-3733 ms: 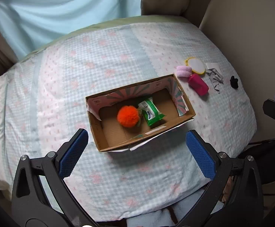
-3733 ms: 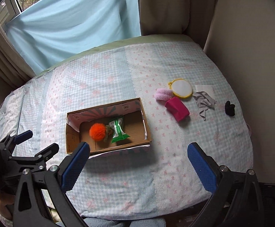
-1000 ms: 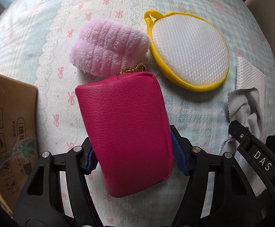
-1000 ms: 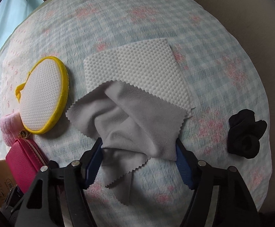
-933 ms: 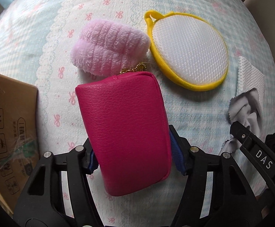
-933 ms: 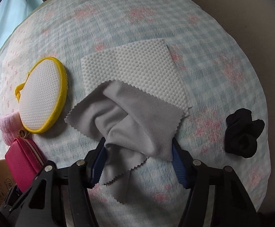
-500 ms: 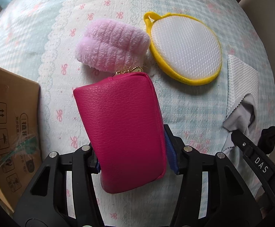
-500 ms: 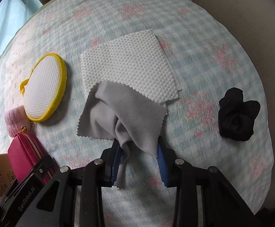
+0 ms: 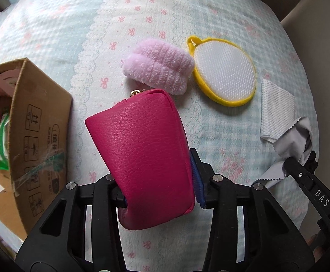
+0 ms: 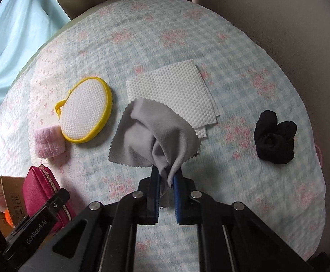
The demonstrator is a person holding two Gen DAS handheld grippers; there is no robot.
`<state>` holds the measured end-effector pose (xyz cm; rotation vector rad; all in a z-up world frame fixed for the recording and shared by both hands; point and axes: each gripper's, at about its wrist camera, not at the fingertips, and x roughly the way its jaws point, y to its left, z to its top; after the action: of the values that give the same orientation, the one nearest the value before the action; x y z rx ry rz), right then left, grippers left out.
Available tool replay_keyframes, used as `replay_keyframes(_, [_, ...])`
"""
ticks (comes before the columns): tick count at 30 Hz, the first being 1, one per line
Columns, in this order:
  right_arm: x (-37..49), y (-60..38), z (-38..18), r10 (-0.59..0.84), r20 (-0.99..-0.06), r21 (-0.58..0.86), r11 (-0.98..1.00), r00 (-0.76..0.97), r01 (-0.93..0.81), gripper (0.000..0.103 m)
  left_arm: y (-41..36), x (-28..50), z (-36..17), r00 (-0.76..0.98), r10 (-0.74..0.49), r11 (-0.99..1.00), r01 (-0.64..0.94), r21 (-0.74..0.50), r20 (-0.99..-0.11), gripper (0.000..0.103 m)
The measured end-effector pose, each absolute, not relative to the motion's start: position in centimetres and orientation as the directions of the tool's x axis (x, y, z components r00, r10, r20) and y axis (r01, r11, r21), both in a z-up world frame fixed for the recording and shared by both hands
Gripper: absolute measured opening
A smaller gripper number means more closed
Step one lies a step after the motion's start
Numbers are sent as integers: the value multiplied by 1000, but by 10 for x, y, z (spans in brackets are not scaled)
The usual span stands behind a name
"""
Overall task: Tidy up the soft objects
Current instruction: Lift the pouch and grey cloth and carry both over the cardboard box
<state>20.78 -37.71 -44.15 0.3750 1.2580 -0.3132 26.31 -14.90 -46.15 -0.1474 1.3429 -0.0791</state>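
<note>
Cardboard box sat left of the left gripper, whose jaws were clamped on the magenta pouch, long axis pointing fwd, zipper end away. Ahead: pink fuzzy roll, yellow-rimmed pad. Right gripper was pinched nearly closed on the grey cloth, bunched, draped over white wipe. Black sock lay right of it.

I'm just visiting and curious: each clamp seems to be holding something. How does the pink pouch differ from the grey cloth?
The pink pouch is thick, leathery and keeps its boxy shape, with a zip; the grey cloth is thin, with zigzag-cut edges, and crumples into folds. The left gripper stands wide around the pouch, while the right gripper is nearly closed on a bunched corner. Both are soft items, each gripped by one gripper above the bedspread.
</note>
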Motion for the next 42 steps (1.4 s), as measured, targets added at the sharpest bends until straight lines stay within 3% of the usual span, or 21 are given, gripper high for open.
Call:
replay_keyframes(13, [181,-345,-323,-38,-905,123,930,425,346,9,-123,225,-320,402,-205,973,-18,-231,-892,37])
replay_keyframes(22, [174,-290,-235,49,-871,142,978,489,155,10,-52,192,-232,480,-174,976,-31,-215,-860,37])
replay_keyframes(32, [168,-176,-196,116,-859,143,990,499,17,10,57,190,-202,483,-175,979,-7,-204,-858,37])
replay_keyframes(42, [176,-56,-213,120,-884,166,984,451,63,9,151,213,-217,426,-229,973,121,-196,-875,37])
